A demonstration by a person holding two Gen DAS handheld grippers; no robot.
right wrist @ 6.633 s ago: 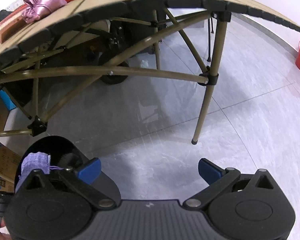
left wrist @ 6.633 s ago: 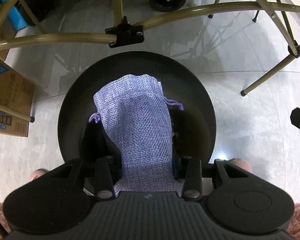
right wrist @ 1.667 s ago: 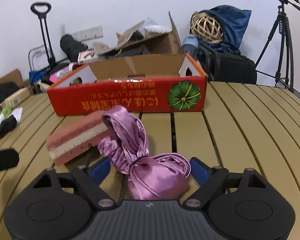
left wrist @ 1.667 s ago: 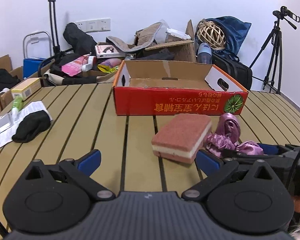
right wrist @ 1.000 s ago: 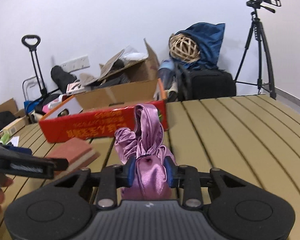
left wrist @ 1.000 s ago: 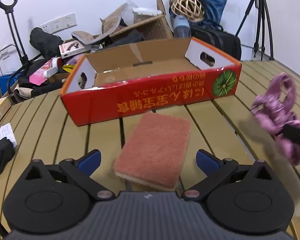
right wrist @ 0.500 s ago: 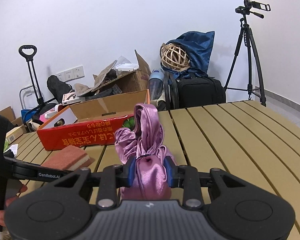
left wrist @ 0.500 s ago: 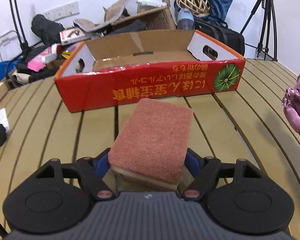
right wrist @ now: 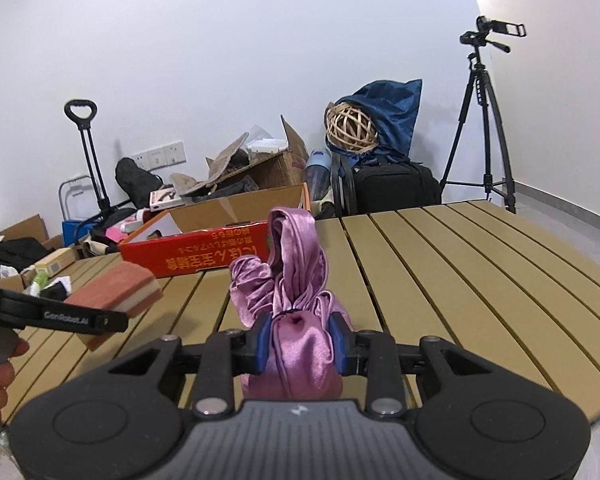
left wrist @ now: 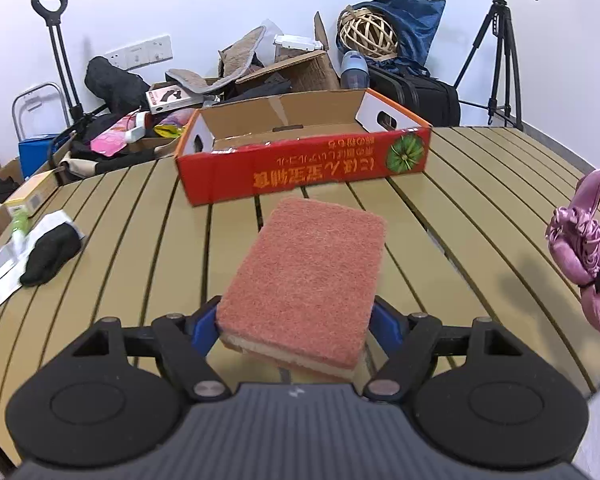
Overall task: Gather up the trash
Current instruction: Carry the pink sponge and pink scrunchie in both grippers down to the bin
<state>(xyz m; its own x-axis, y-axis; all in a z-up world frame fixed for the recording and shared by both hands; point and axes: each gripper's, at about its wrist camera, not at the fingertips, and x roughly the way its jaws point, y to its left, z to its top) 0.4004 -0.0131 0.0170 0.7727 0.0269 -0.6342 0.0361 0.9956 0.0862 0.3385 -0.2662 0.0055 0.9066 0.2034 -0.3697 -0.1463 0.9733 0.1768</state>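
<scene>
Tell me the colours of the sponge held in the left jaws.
The sponge has a reddish-pink scouring top over a pale cream layer, clearest in the left wrist view.

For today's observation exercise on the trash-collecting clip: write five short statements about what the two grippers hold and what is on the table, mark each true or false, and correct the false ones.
1. The left gripper is clamped on a sponge. True.
2. The right gripper is empty. False: it grips a purple satin pouch.
3. The red cardboard box stands on the slatted table. True.
4. The sponge lies inside the box. False: it is held above the table.
5. A black glove lies on the table. True.
</scene>
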